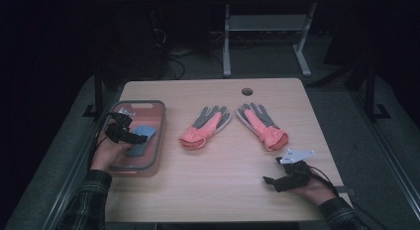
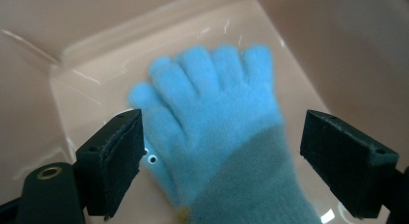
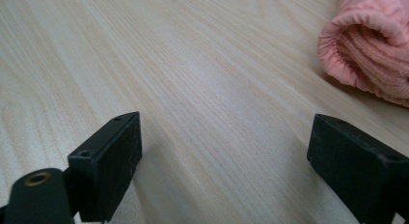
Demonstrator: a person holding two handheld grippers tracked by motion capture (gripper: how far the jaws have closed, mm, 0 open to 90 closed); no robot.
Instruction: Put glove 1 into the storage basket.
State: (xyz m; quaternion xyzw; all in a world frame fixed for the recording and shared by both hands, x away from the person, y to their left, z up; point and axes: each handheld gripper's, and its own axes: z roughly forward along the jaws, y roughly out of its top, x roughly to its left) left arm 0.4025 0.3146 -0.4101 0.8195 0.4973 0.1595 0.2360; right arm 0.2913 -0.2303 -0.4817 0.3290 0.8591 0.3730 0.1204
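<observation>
The left gripper (image 1: 130, 132), a black two-jaw tool held in the person's left hand (image 1: 108, 151), sits at about nine o'clock in the high view, pointing toward two o'clock. Its jaws stand wide apart, pressing on nothing. The right gripper (image 1: 270, 180), black with a grey three-cornered plate on top, lies at about five o'clock in the right hand (image 1: 313, 189), pointing toward nine o'clock, jaws spread wide. Both forearms wear dark plaid sleeves (image 1: 89, 200).

Two pink-and-grey gloves (image 1: 205, 127) (image 1: 261, 124) lie apart on the wooden table (image 1: 218, 190).
</observation>
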